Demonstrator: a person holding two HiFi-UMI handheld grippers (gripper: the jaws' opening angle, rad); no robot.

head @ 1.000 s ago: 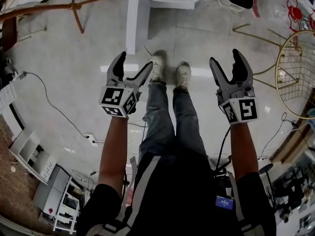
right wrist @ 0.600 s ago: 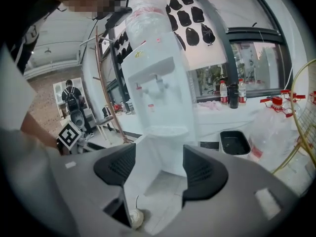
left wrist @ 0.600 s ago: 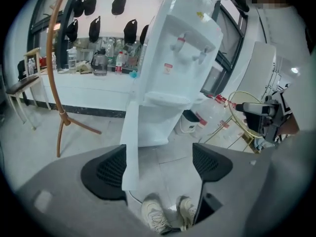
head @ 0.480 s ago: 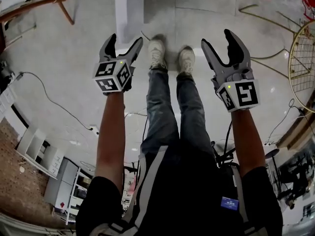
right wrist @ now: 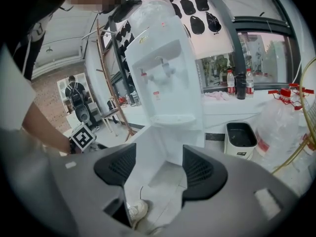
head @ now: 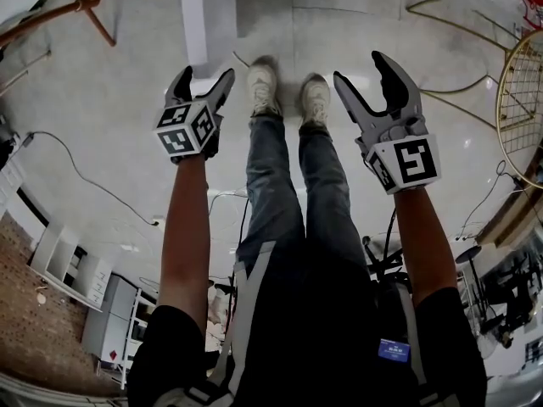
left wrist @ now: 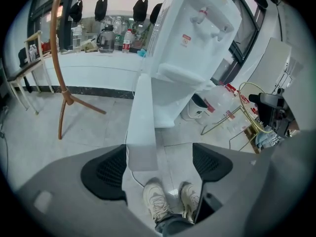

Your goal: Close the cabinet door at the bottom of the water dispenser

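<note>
The cabinet door (left wrist: pixel 142 132) stands swung wide open from the foot of the water dispenser (right wrist: pixel 165 78), a flat white panel that juts out over the floor towards the person's shoes (head: pixel 263 87). Its free end lies just ahead of the left gripper (head: pixel 204 79), seen edge-on between the jaws and nearer the left one. That gripper is open and empty, with its pads clear of the panel. The right gripper (head: pixel 361 69) is also open and holds nothing. Its jaws have just been closing a little, with only floor and the open cabinet mouth between them. The door is ahead and to its left, showing its broad inner face.

The panel looks thin, stiff and light, hung on hinges at the dispenser's corner farthest from the left gripper, so it should swing with little effort. It needs no pinch. A flat push on the outer face, the side away from the right gripper, should carry it round. The best spot is close to the free edge, far from the hinge, where the leverage is greatest. The surface looks smooth, so a jaw tip may skid along it. A hard shove could rock the tall dispenser or make the door bounce back open.
</note>
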